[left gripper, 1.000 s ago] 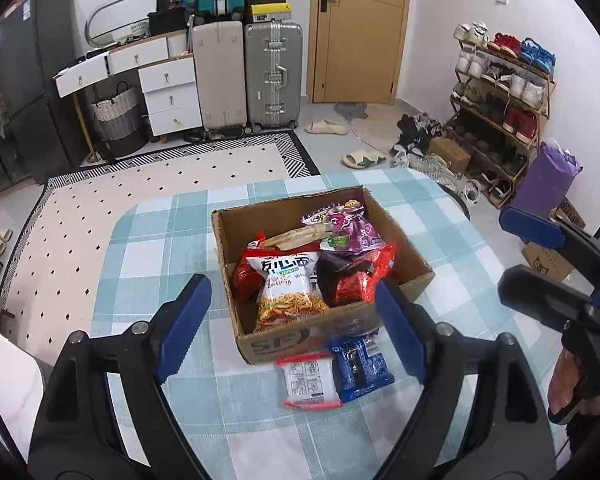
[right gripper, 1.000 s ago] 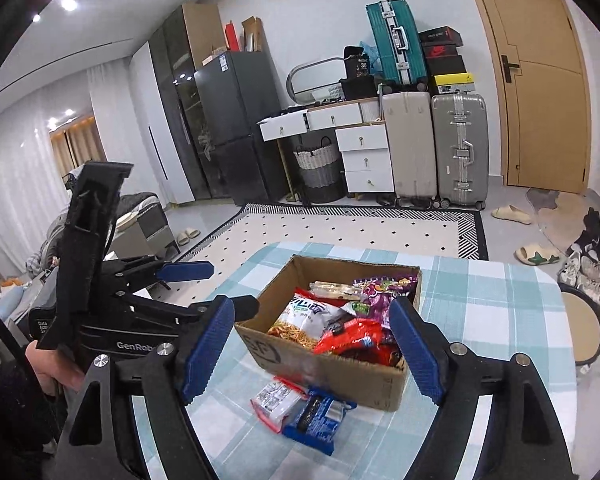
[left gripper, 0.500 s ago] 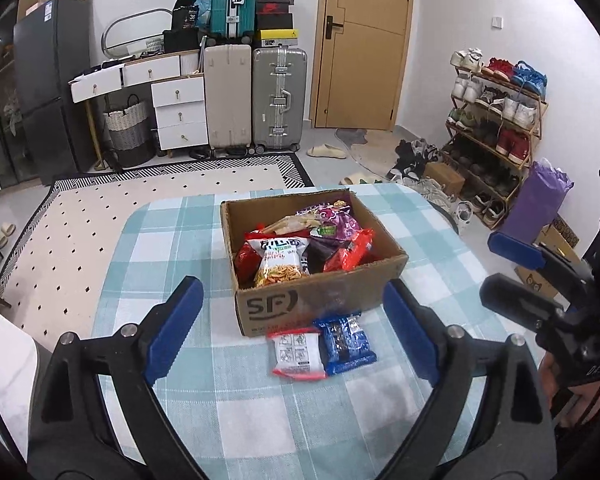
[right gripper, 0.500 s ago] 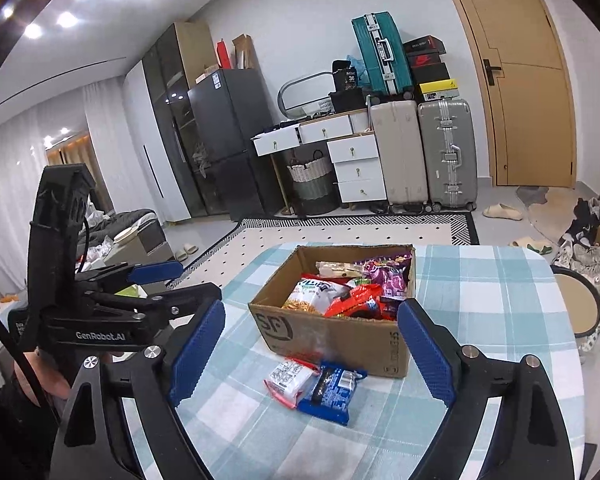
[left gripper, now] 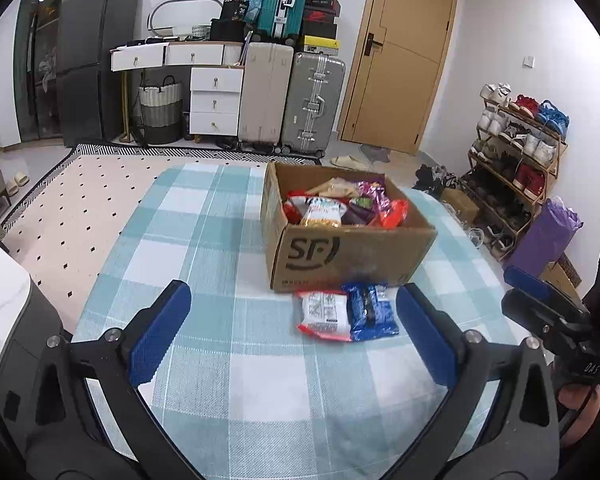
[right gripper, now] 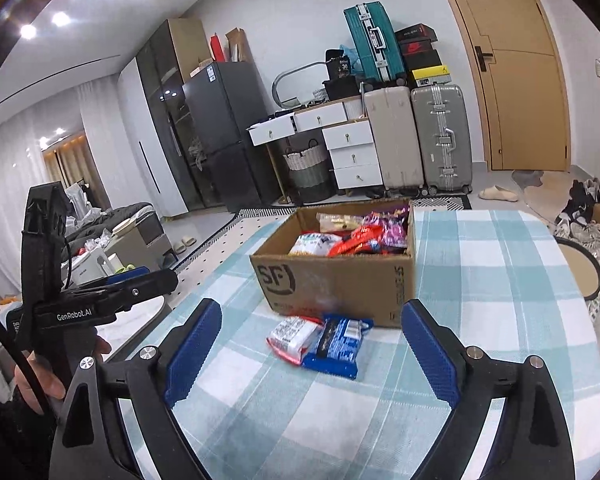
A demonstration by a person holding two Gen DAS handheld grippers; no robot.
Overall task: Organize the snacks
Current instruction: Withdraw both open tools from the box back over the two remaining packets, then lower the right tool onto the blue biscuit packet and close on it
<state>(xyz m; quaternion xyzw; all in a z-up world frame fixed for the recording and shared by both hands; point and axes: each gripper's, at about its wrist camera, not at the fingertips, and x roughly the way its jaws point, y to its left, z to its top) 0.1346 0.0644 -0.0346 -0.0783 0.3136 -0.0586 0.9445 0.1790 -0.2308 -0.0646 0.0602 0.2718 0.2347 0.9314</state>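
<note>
Cardboard box (left gripper: 340,236) on checked table (left gripper: 204,240), heaped with snack bags. Two packets outside it, flat on the cloth just in front: red-white packet (left gripper: 323,314) touching blue packet (left gripper: 370,312). Left tongs (left gripper: 296,332) wide, empty, hovering short of the packets. Right tongs (right gripper: 312,354) wide, empty, packets lying between and just beyond the tips. Judged nearly done: bulk boxed, two packets left to lift in. No grasp begun on either.
</note>
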